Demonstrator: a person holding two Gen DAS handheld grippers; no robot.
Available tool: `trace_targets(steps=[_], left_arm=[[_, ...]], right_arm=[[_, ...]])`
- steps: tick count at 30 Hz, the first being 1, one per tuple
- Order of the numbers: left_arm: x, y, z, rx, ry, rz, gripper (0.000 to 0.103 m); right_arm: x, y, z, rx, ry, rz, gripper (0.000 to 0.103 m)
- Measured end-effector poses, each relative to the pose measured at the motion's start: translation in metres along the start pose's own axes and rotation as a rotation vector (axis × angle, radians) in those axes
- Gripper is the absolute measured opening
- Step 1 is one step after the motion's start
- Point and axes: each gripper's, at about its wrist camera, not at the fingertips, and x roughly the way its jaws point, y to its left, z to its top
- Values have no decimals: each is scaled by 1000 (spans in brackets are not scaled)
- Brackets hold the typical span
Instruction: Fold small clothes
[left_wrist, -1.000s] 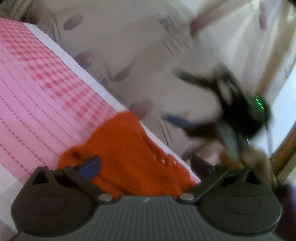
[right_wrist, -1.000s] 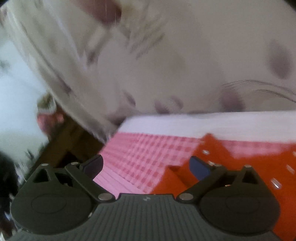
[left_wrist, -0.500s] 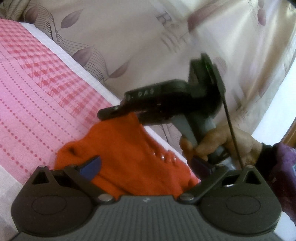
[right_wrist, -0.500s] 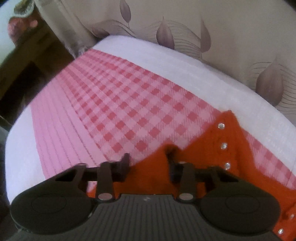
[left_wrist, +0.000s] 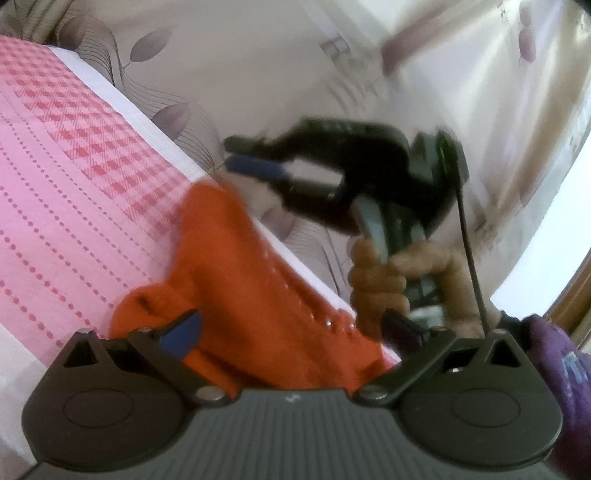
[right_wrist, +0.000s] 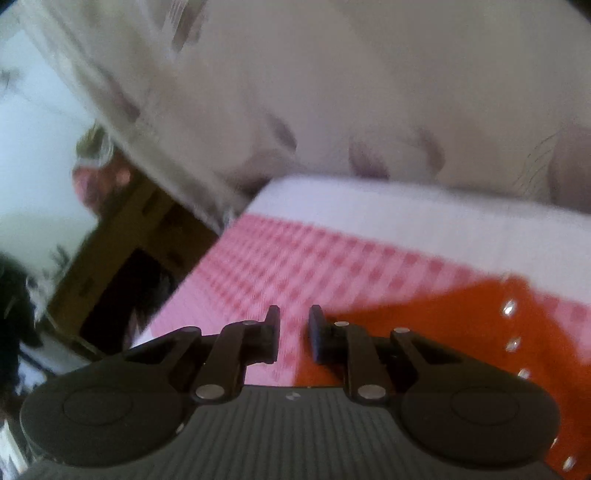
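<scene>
The right tool (right_wrist: 293, 334), a black 2-finger gripper, hangs over the pink checked bedcover (right_wrist: 332, 258) with its jaws closing on a narrow gap and no cloth between them. The left tool (left_wrist: 291, 332) stands wide open over the small orange knitted garment (left_wrist: 236, 280), which lies rumpled near the bed's white edge (left_wrist: 147, 118). A bare hand (left_wrist: 391, 280) grips the right tool's handle.

Orange knit garment (left_wrist: 251, 295), small studs along edge, bunched on pink checked cloth (left_wrist: 74, 177). Left gripper (left_wrist: 291, 328) low over garment, jaws wide apart, nothing pinched. Right gripper (left_wrist: 255, 157) blurred, above garment's far end, jaws closing, gripped by hand (left_wrist: 399, 280); purple sleeve (left_wrist: 561, 369). Leaf-print curtain (left_wrist: 258, 66) behind.
</scene>
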Motion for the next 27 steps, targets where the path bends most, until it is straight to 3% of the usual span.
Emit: trace_targets(steps=[5,9,11,14,15,18,21,25,27], left_arm=[[-2,-3,-1,7,3,6,103],[-1,-3,1,17,4,41,103],[-2,-2,2,20,-2,71,103],[-1,-2,4,26,1,96,103],[-1,-3,4,33,5,110,103],[-4,-14,4,92,48,202,103],[-31,-23,7,152,120,253,103],[-104,-12,5,47,180,48,103],[-148,-8,-1,25,158,5,103]], right_arm=[[-1,-14,8,4,-56,-32,26],[-61,-20,-13,64,-183,-17,65],[-111,-20,-44,80,-257,7,73],[-187,-10,-110,100,-353,-42,101],[-210,-8,-137,110,-376,-79,103],[-257,-1,-209,157,-338,-234,103],[-308,22,-277,190,-391,-253,103],[-347,49,-348,228,-427,-245,103],[-353,66,-375,207,-429,-280,103]])
